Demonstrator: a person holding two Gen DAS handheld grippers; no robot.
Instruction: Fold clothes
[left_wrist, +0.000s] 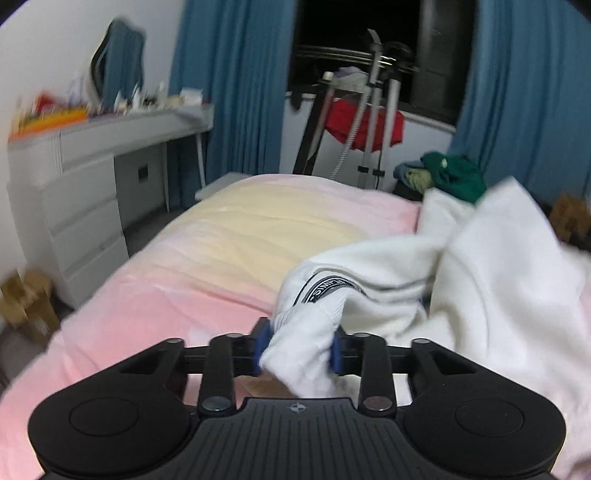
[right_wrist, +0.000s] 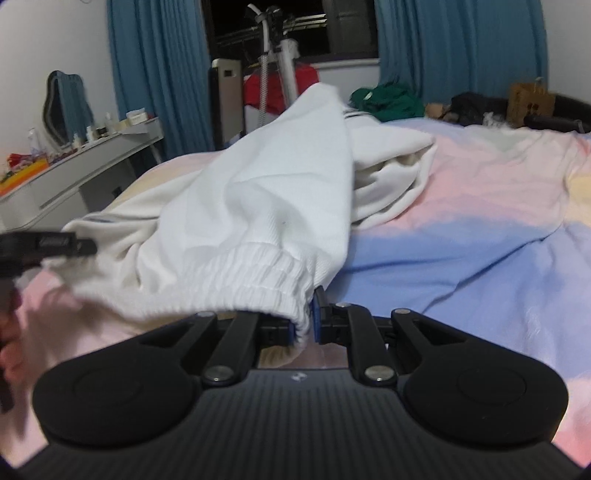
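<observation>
A white sweatshirt (left_wrist: 480, 277) (right_wrist: 258, 177) with a round dark logo lies bunched on the pink, yellow and blue bed cover (left_wrist: 166, 295) (right_wrist: 461, 240). In the left wrist view my left gripper (left_wrist: 298, 349) is shut on a fold of the white cloth near the logo, with fabric bulging between its blue pads. In the right wrist view my right gripper (right_wrist: 303, 325) is shut on the ribbed hem (right_wrist: 258, 280) and holds it lifted off the bed. The left gripper (right_wrist: 74, 245) also shows at the left edge of that view, touching the same garment.
A grey dresser (left_wrist: 74, 192) with clutter on top stands left of the bed. Green clothes (left_wrist: 458, 177) (right_wrist: 388, 99) lie at the far side. A red garment (left_wrist: 364, 123) hangs on a stand by the dark window. A cardboard box (left_wrist: 29, 302) sits on the floor.
</observation>
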